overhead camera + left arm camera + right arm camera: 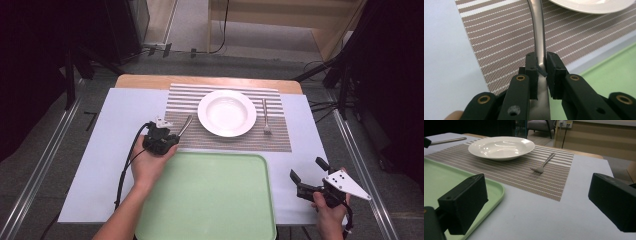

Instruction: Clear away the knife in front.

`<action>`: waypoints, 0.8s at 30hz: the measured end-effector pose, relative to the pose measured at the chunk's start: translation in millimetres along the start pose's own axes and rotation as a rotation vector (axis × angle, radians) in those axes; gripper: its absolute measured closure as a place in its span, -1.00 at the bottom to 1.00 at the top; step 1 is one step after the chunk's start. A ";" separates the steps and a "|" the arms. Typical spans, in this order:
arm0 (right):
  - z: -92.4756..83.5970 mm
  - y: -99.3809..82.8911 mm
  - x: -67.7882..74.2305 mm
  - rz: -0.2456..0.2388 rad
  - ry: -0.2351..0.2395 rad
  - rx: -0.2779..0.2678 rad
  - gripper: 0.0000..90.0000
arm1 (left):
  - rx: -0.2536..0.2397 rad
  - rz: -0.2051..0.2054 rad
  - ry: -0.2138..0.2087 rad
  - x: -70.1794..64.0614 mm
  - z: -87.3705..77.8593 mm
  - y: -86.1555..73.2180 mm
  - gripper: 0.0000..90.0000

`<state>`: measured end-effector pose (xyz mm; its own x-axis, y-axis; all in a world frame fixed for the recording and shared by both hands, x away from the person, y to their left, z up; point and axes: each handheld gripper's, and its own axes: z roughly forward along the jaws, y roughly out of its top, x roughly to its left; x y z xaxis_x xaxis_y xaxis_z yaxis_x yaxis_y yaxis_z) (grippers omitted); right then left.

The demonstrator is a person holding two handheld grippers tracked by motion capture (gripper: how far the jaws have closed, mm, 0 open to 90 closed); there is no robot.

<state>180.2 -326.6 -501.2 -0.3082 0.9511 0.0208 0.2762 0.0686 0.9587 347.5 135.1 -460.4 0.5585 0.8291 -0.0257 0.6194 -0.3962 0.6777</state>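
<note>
We find the left gripper clamped on a metal utensil's handle over the striped placemat beside the white plate, while the right gripper waits open near the green tray, fork untouched, clearing barely begun.

Metal, woven mat, glazed plate and matt plastic, as we see them

We see a brushed, softly shiny metal utensil handle pinched between the matt black plastic pads of the left hand-held gripper. Under it lies a placemat of coarse woven striped fabric, rough in texture. The white plate looks glazed and glossy, the fork dull polished metal, the green tray smooth matt plastic, and the surface smooth matt pale covering.
</note>
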 end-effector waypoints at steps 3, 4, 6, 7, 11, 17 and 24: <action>0.1 0.0 0.2 -0.004 0.001 0.001 -0.98 | -0.012 0.001 0.000 -1.7 -6.1 -5.7 0.77; 0.0 -0.1 0.2 -0.004 0.001 0.001 -0.98 | -0.013 0.003 -0.003 -1.9 -7.9 -7.7 0.77; -0.2 -0.2 0.0 -0.005 0.000 0.001 -0.98 | -0.011 0.011 -0.002 -4.2 -11.7 -11.8 0.77; -0.3 -0.2 0.0 -0.004 0.000 0.001 -0.98 | -0.015 0.010 -0.005 -5.6 -13.5 -13.9 0.77; 0.0 -0.2 0.0 -0.006 0.000 0.001 -0.98 | -0.023 0.016 -0.012 -10.8 -20.7 -21.9 0.77; 0.2 -0.3 0.5 -0.005 -0.003 0.001 -0.98 | -0.019 0.012 -0.025 -19.1 -23.2 -38.6 0.77; -0.6 -0.1 0.7 -0.006 -0.005 0.003 -0.98 | -0.033 0.003 -0.015 -29.2 -31.9 -60.7 0.77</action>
<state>179.4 -326.2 -501.1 -0.3048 0.9523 0.0138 0.2773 0.0749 0.9579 276.0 147.6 -477.4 0.5685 0.8220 -0.0347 0.5994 -0.3849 0.7019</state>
